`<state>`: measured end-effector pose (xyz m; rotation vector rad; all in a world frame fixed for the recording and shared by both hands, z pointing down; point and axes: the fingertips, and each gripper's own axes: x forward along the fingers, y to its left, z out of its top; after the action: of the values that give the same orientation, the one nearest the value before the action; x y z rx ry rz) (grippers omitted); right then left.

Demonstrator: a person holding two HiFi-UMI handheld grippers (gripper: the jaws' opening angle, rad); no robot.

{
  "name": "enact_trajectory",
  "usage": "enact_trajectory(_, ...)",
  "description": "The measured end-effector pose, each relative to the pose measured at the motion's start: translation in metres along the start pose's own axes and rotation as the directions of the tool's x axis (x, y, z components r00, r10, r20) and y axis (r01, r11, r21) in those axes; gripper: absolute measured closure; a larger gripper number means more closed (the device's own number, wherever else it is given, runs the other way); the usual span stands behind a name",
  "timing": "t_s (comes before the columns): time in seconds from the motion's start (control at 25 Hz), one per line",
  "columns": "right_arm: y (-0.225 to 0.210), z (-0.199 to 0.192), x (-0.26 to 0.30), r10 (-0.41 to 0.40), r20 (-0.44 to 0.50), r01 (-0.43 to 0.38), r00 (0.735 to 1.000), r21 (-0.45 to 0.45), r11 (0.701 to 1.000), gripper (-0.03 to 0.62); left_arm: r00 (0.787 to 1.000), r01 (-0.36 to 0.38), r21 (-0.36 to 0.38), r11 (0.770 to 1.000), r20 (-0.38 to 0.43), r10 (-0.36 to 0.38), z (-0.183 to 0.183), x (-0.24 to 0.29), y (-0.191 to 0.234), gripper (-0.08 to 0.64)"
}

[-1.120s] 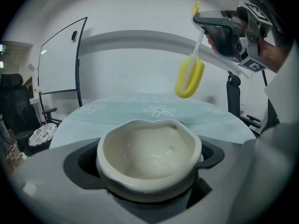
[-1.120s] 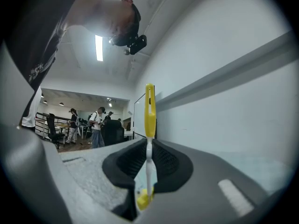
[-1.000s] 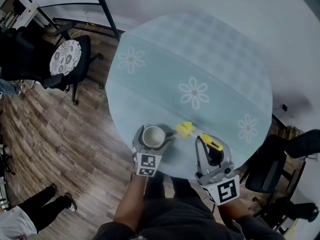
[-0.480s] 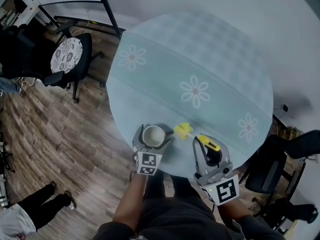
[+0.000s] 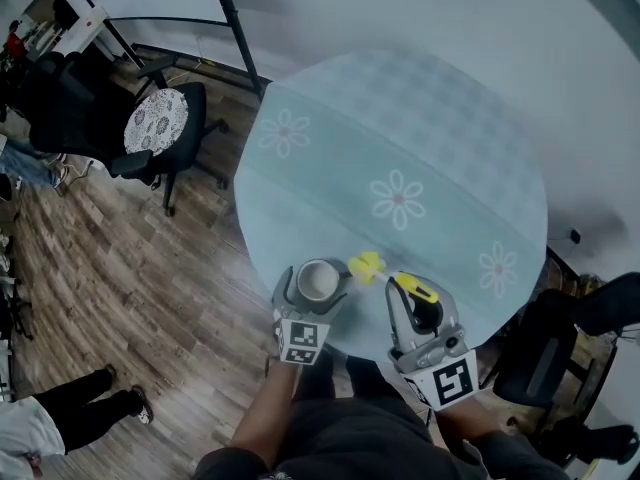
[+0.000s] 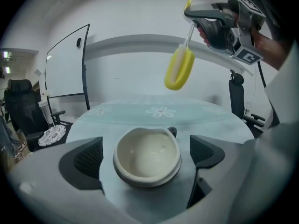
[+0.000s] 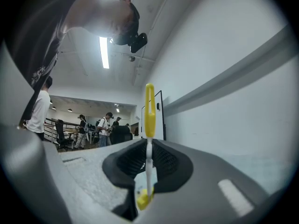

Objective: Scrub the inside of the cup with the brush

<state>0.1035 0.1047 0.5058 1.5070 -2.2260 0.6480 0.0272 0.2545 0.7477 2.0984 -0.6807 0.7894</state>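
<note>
**Cup bracketed near table edge; brush held above, not yet inside**

The cup (image 6: 147, 149) stands low and centre in the head view, on the round table (image 5: 440, 128) close to its near edge. Its mouth faces up and it appears empty.

The left gripper (image 5: 312, 294) has a jaw on each side of the cup. A narrow gap shows on both sides, so no clamping contact is confirmed.

The right gripper (image 5: 408, 293) is closed on the thin white stem of the brush (image 6: 179, 69), with the yellow handle end projecting past the jaws. The yellow brush head hangs in the air above and right of the cup, clear of the rim.

Assessment: the cup appears to be glazed ceramic, so rigid, slick and breakable. It is best squeezed across the body below the rim, clear of the handle. The brush looks light, with a soft head and a stem likely to flex. A tip-over near the table edge is the main risk.
</note>
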Motion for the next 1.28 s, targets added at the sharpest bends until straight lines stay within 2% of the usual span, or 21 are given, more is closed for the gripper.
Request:
enact_trajectory(0.28, 0.018, 0.05, -0.001, 0.057, 0.087, -0.057, 0.995, -0.006, 0.998, 0.554, 0.992, -0.066, 0.024, 0.998, 0.113, 0.063, 0.072, -0.055, 0.02, -0.011)
enact_trajectory(0.48, 0.032, 0.088, -0.017, 0.093, 0.134, -0.091, 0.987, -0.024, 0.996, 0.555, 0.976, -0.134, -0.005, 0.991, 0.171, 0.133, 0.121, -0.101, 0.028, 0.006)
enact_trajectory(0.6, 0.041, 0.105, -0.02, 0.111, 0.157, -0.106, 0.981, -0.035, 0.994, 0.555, 0.951, -0.211, -0.026, 0.977, 0.226, 0.211, 0.148, -0.131, 0.043, 0.118)
enact_trajectory(0.76, 0.054, 0.124, -0.021, 0.135, 0.189, -0.128, 0.973, -0.045, 0.991, 0.554, 0.903, -0.3, -0.061, 0.952, 0.304, 0.304, 0.178, -0.167, 0.056, 0.276)
enact_trajectory(1.04, 0.071, 0.145, -0.021, 0.182, 0.216, -0.166, 0.959, -0.091, 0.982, 0.554, 0.834, -0.38, -0.1, 0.919, 0.393, 0.388, 0.212, -0.21, 0.064, 0.493)
enact_trajectory(1.12, 0.073, 0.147, -0.022, 0.188, 0.219, -0.17, 0.957, -0.098, 0.981, 0.554, 0.826, -0.388, -0.11, 0.915, 0.4, 0.398, 0.215, -0.217, 0.067, 0.554)
enact_trajectory(1.28, 0.072, 0.151, -0.023, 0.177, 0.231, -0.157, 0.957, -0.101, 0.982, 0.555, 0.835, -0.364, -0.112, 0.924, 0.401, 0.378, 0.223, -0.223, 0.067, 0.555)
